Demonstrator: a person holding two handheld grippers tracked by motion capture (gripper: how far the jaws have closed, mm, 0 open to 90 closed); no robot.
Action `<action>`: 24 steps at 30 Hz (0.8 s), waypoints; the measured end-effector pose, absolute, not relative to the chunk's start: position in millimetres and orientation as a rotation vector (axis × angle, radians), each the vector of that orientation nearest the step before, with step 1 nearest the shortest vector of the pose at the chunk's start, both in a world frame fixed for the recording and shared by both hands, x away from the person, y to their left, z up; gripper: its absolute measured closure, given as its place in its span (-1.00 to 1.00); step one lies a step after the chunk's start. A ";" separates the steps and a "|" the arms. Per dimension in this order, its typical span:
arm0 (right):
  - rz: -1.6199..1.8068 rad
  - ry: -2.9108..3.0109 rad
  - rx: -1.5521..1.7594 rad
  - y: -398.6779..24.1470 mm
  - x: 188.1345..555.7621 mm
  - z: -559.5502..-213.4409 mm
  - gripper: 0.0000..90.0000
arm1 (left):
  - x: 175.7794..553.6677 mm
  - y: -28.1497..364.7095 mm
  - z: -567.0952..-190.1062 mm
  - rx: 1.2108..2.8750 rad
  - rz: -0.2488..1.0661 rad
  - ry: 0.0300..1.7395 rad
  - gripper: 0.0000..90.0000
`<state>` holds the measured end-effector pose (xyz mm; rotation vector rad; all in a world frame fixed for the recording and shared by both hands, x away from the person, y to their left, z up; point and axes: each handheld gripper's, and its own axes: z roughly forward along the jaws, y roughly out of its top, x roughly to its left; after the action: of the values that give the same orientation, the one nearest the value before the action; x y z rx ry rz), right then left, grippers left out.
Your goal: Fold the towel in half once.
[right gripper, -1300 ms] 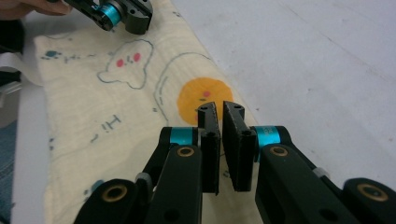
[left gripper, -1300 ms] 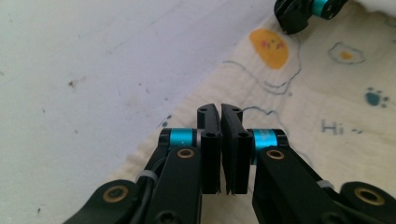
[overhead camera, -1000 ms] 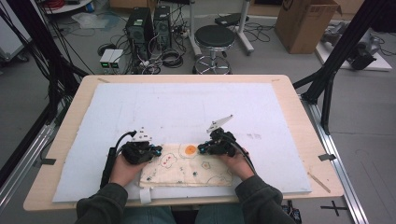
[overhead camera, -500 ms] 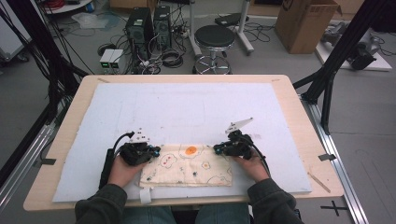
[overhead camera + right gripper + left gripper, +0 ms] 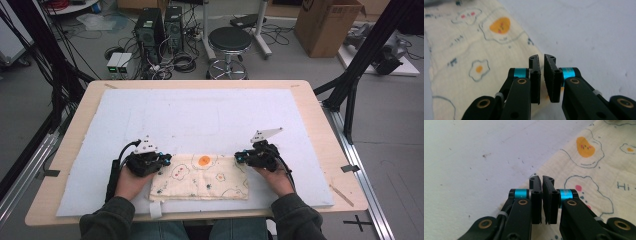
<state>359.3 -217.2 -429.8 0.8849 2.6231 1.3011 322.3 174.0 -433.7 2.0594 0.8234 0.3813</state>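
Observation:
A cream cloth (image 5: pixel 200 177) printed with fried eggs lies folded flat on the white mat (image 5: pixel 200 115), near the front edge. My left gripper (image 5: pixel 167 159) rests at the cloth's left end, its tips pointing right. My right gripper (image 5: pixel 239 159) rests at the right end, its tips pointing left. In the left gripper view, the left gripper (image 5: pixel 542 178) hovers over the edge of the cloth (image 5: pixel 599 157), jaws nearly together with nothing visible between them. In the right gripper view, the right gripper (image 5: pixel 542 57) stands likewise over a corner of the cloth (image 5: pixel 461 50).
The mat covers most of the wooden table (image 5: pixel 320 115). A small white tag (image 5: pixel 156 209) hangs off the cloth's front left corner. A stool (image 5: pixel 230 40), computer cases and a cardboard box stand on the floor beyond the table.
My right gripper has slid to the right along the cloth, from near the orange egg to the right end. The left gripper has stayed where it was.

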 end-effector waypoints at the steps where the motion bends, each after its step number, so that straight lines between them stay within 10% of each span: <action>1: 1.316 2.619 0.877 -214.0 360.2 -428.3 0.86 | 323.3 174.8 -433.9 2.059 0.382 0.826 0.90; 24: 1.205 2.650 0.898 -224.4 358.4 -440.4 0.84 | 329.4 177.4 -442.5 2.119 0.370 0.878 0.90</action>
<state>358.4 -224.4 -440.4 0.8977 2.6495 1.2054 329.4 177.4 -442.5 2.1194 0.8778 0.3696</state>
